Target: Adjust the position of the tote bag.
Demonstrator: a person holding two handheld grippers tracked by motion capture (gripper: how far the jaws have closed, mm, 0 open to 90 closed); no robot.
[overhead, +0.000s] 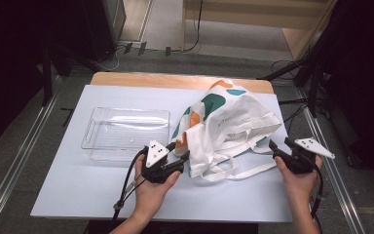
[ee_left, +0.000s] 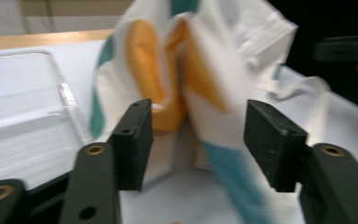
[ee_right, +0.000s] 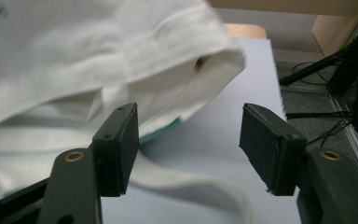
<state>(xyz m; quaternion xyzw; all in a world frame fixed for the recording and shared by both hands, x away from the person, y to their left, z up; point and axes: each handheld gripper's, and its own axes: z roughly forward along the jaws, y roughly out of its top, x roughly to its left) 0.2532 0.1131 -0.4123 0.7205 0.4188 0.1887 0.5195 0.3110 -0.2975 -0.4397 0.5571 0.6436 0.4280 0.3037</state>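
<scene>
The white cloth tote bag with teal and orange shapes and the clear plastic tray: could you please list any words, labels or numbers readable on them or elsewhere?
None: no readable text anywhere.
White cloth tote bag with teal and orange shapes: coloured blobs, no lettering.
Clear plastic tray: no label visible.
Grey three-cornered plates on the grippers: plain, no marking legible.

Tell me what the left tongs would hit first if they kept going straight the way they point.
Most likely the cloth bag: the left tongs stand open and aim right at its orange and teal folds, close ahead.
</scene>
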